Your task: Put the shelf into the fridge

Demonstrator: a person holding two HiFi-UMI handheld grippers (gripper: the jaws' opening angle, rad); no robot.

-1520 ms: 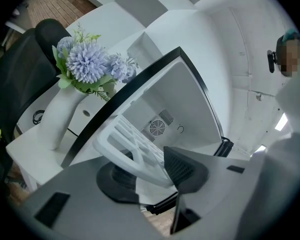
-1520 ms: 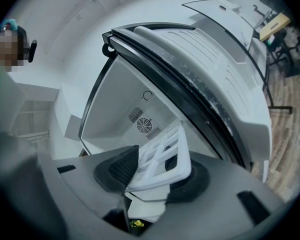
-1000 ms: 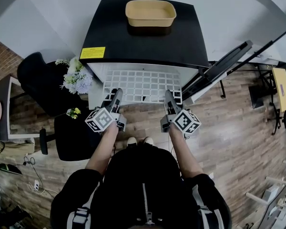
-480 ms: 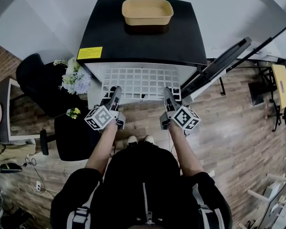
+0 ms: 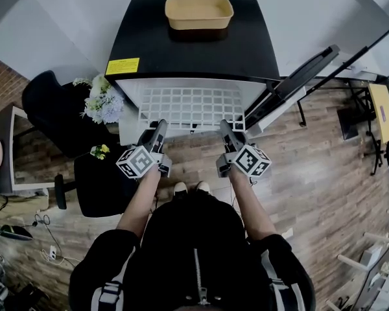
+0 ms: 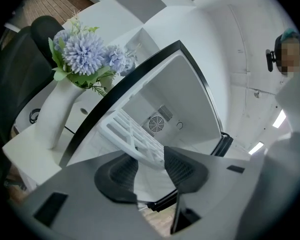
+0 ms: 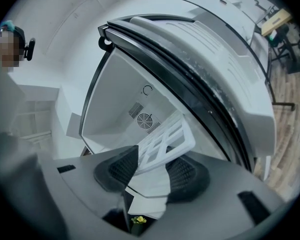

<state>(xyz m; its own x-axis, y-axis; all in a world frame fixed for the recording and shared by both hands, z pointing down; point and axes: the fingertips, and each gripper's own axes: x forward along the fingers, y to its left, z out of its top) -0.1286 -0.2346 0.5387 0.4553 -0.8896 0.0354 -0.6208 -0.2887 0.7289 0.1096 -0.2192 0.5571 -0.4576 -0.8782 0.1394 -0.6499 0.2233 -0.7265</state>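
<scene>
I see a tan tub (image 5: 199,11) at top, pale blue flowers (image 5: 104,104) left beside a black chair (image 5: 52,112), and wood floor (image 5: 318,173) below.

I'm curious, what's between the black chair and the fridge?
Pale purple flowers in a white vase stand between the black chair and the fridge; the head view shows it.

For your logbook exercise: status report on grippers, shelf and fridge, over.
Left gripper and right gripper shut on shelf front edge. Shelf partway into open fridge. Door swung aside, nothing seen blocking.
</scene>
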